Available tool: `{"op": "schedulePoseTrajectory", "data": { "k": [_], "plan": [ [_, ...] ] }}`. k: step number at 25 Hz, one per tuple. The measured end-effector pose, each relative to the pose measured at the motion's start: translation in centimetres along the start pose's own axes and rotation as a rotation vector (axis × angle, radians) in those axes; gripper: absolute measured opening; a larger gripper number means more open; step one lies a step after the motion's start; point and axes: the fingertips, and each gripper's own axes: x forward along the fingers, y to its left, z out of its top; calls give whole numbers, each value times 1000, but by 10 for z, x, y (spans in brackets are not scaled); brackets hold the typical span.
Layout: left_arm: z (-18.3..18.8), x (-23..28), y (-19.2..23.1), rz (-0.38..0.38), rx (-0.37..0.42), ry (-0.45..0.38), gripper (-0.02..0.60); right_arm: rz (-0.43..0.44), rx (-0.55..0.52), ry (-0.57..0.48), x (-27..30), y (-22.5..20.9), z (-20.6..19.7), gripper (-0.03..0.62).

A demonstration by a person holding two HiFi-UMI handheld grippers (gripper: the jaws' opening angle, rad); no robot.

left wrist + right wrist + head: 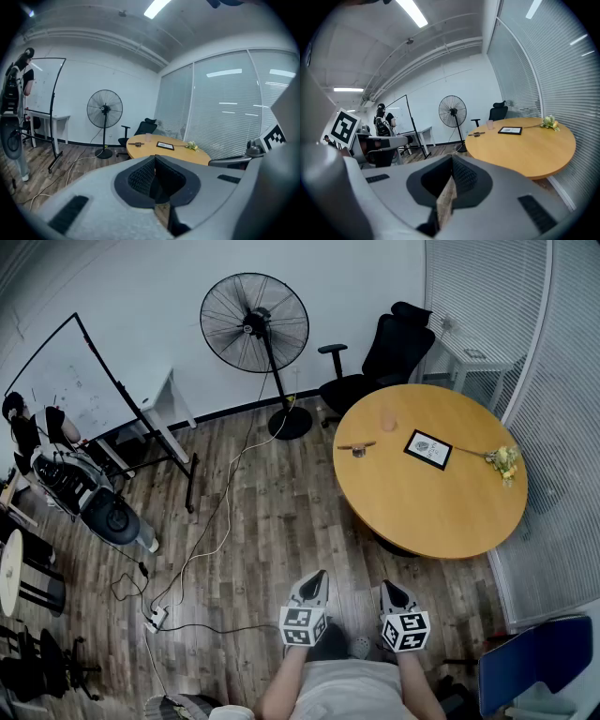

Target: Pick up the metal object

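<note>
Metal object [357,447] is tiny from up here and I can't make out its shape. It sits near the left edge of the round wooden table [441,512], beside a faint cup [388,420]. Left gripper [320,575] and right gripper [385,586] are both pinched closed on nothing, well apart from it. Plank floor [262,521], pedestal fan [254,324], blinds [487,296].
</note>
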Motion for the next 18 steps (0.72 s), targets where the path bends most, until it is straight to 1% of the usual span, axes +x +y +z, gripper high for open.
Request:
{"op": "schedulePoseTrajectory", "data": {
  "k": [8, 13, 16, 18],
  "plan": [
    [-15, -7, -5, 15, 26, 12, 9, 13, -7, 9, -8, 1, -13, -3],
    [-22, -14, 1, 18, 12, 17, 10, 10, 3, 10, -9, 1, -17, -3],
    [-23, -17, 4, 18, 14, 25, 11, 34, 28, -17, -8, 5, -11, -2],
    [-22, -18, 6, 26, 16, 28, 12, 55, 26, -24, -7, 11, -8, -2]
  ]
}}
